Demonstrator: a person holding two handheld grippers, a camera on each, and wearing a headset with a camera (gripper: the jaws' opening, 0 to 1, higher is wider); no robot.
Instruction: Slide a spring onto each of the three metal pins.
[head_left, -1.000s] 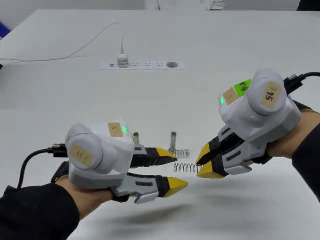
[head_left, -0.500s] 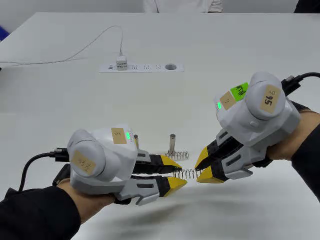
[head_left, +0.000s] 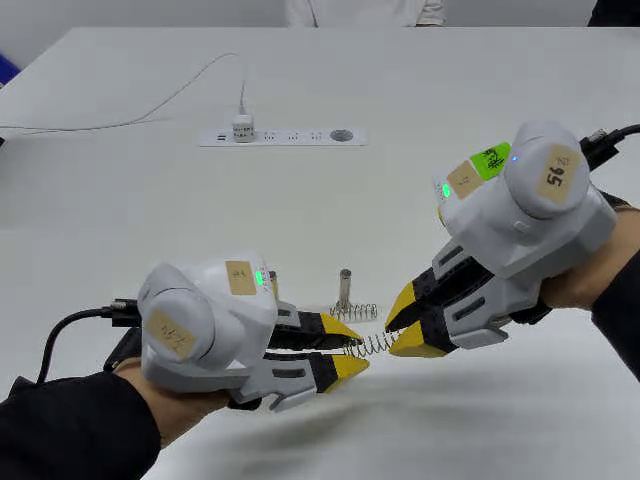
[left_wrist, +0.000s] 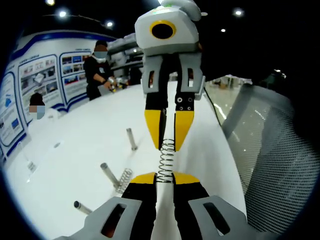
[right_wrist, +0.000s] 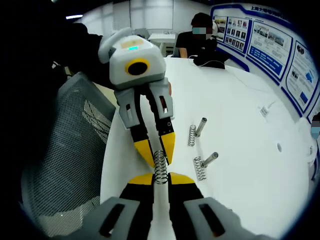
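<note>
White tabletop (head_left: 480, 120) carries a white power strip (head_left: 282, 135) toward its far edge. Nearer the near edge stand the short cylindrical metal pins (left_wrist: 131, 138), upright, and none appears to carry a spring yet. A thin steel coil spring (head_left: 372, 345) is suspended just above the tabletop on the near side of the pins. One end is clamped in the yellow-tipped left gripper (head_left: 348, 348) and the other end in the yellow-tipped right gripper (head_left: 400, 325); both sets of jaws are closed on the wire. A second coil spring (head_left: 355, 312) lies flat just beside the base of one pin. The step in hand appears to be a re-grip of the suspended spring between the two tools. To do it well, release one end only and keep the remaining grip near the opposite end so the bore stays unobstructed. Turn the spring vertical, align its open end over a pin tip, and lower it without crushing the coils.
</note>
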